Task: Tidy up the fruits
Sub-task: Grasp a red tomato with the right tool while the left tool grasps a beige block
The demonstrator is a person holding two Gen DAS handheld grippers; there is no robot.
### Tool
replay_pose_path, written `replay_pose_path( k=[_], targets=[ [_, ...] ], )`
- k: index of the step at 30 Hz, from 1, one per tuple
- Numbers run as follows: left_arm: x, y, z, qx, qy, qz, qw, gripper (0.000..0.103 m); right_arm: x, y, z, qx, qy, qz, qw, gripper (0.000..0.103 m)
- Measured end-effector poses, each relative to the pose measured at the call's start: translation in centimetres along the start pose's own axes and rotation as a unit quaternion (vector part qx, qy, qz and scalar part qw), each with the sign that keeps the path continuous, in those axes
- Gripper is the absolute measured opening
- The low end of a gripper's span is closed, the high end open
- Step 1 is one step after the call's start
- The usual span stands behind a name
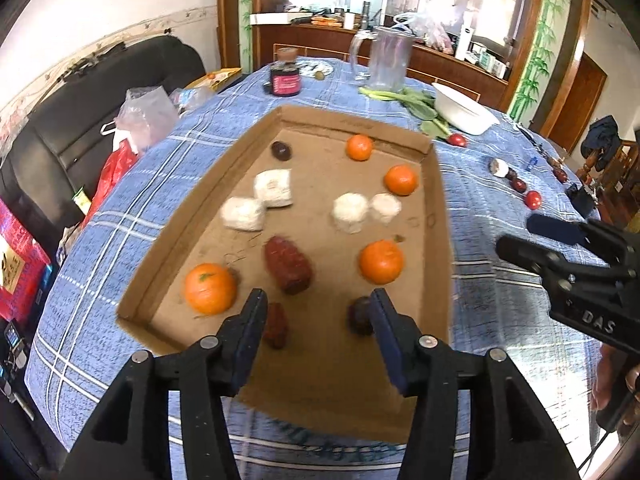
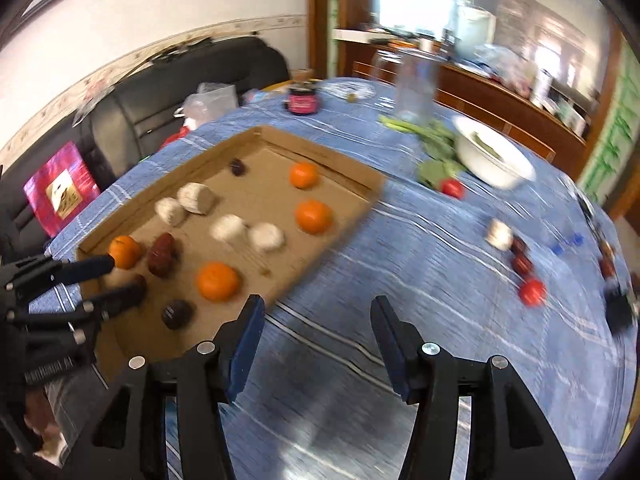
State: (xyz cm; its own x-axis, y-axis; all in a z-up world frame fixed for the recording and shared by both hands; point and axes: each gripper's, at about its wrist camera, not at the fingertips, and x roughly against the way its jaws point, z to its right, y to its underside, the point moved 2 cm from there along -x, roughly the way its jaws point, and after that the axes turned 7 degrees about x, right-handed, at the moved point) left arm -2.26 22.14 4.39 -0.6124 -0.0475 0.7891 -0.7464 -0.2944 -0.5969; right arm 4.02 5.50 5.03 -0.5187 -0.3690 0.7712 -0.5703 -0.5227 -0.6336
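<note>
On the blue checked table (image 1: 472,216), a shallow cardboard tray (image 1: 436,184) already holds most of the fruit: four oranges, one of them near the left corner (image 1: 209,289), several white foam-netted pieces (image 1: 350,212) in the middle, and dark red fruits such as the long one (image 1: 288,265) at the centre. The left hand-held gripper (image 1: 318,312) hangs over the near end of the tray with its jaws apart and nothing between them; two dark fruits lie on the cardboard just below its pads, one by each finger. The right hand-held gripper (image 2: 316,320) is likewise open and empty, and it points at bare cloth to the right of the tray. This looks like the gap between placements, with both grippers free and more fruit to fetch. Off to the right, well apart from the tray, a small group is left on the cloth: a white-netted piece (image 2: 500,234), dark red fruits (image 2: 522,262) beside it and a red tomato-like one (image 2: 532,292), with another red one (image 2: 452,189) near the white bowl (image 2: 516,168). The next move probably calls for carrying the right gripper over to that group, lowering it around one piece and closing gently, since the round ones could roll away.
</note>
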Motion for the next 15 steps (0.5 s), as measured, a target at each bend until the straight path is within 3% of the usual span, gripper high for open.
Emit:
replay_pose_path(
  k=[9,15],
  targets=[
    [-0.7,-1.2,7.8,-0.058,0.029,0.0,0.9979,0.072,2.3,5.4,11.6,-0.13,0.051,-0.016,0.99,0.061],
    [-2.5,-3.0,12.5,-0.092,0.044,-0.02,0.9946,0.075,0.3,4.9,19.2,-0.179,0.068,-0.023,0.981,0.064]
  ],
)
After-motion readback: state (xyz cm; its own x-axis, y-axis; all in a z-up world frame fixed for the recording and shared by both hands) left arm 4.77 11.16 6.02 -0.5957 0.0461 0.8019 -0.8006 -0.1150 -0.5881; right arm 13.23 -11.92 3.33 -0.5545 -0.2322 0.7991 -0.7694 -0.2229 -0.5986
